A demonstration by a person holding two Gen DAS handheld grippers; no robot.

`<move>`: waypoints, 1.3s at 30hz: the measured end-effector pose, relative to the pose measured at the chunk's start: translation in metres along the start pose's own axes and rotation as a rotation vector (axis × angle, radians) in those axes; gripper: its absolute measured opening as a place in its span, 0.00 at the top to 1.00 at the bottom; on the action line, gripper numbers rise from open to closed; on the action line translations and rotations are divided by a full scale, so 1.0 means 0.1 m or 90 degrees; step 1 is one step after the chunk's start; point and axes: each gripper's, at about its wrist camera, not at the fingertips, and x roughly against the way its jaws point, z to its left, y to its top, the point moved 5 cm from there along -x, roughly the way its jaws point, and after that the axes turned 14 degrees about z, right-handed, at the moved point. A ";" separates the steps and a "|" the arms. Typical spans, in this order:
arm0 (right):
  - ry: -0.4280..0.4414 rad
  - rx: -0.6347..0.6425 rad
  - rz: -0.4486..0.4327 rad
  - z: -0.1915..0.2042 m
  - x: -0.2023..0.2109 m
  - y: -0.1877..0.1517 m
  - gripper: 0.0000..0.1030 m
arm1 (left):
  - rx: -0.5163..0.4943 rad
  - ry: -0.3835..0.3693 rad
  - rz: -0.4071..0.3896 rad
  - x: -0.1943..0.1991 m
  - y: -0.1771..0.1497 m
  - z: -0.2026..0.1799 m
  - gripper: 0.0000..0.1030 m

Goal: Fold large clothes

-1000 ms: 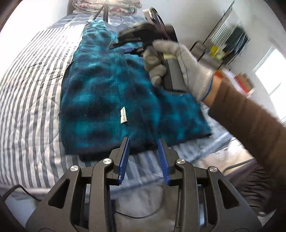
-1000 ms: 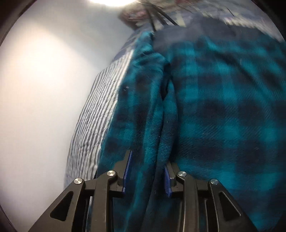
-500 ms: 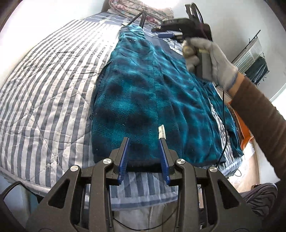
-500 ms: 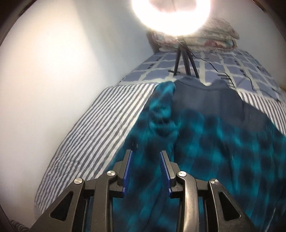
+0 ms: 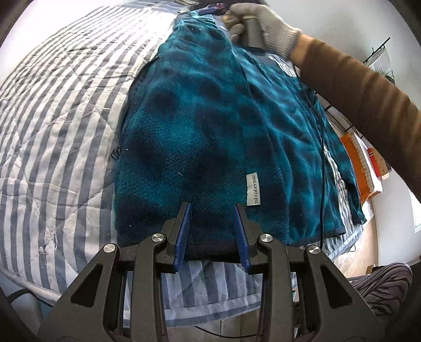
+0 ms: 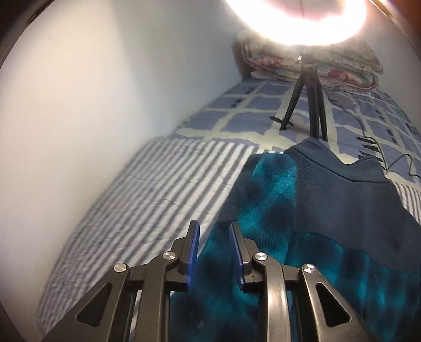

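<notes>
— Fleece first: where does the teal-and-navy plaid fleece jacket (image 5: pixel 210 126) lie now?

— Flat on the grey-and-white striped quilted bed (image 5: pixel 60 110), folded lengthwise, its hem near the bed's front edge. A second ago the left wrist view looked from farther off; now the jacket fills it, and the white label (image 5: pixel 253 189) sits just past the left hand-held gripper (image 5: pixel 211 231).

— And that gripper's blue fingers?

— Apart, straddling the dark hem without pinching it. They stood apart before too.

— The right one?

— The right hand-held gripper (image 6: pixel 212 252) was deep in the fleece a second ago, fabric between its fingers. Now it is higher, near the collar end, fingers apart, teal fleece showing between them; whether they touch it, I cannot tell. The gloved right hand (image 5: pixel 260 26) holds it over the jacket's far end.

— Edges and room?

— Striped quilt lies bare all along the jacket's left side up to the white wall (image 6: pixel 92 105). Beyond the navy collar (image 6: pixel 339 168), a black tripod (image 6: pixel 310 102) stands near on the blue checked sheet (image 6: pixel 236 105), under a bright ring light (image 6: pixel 297 21), with a folded floral blanket (image 6: pixel 342 68) behind. On the other side the jacket's edge runs close to the bed's edge.
</notes>
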 end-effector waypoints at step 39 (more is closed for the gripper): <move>0.056 -0.056 0.101 -0.02 0.89 -1.71 0.61 | -0.046 0.047 -0.003 -0.11 -0.09 -0.42 0.91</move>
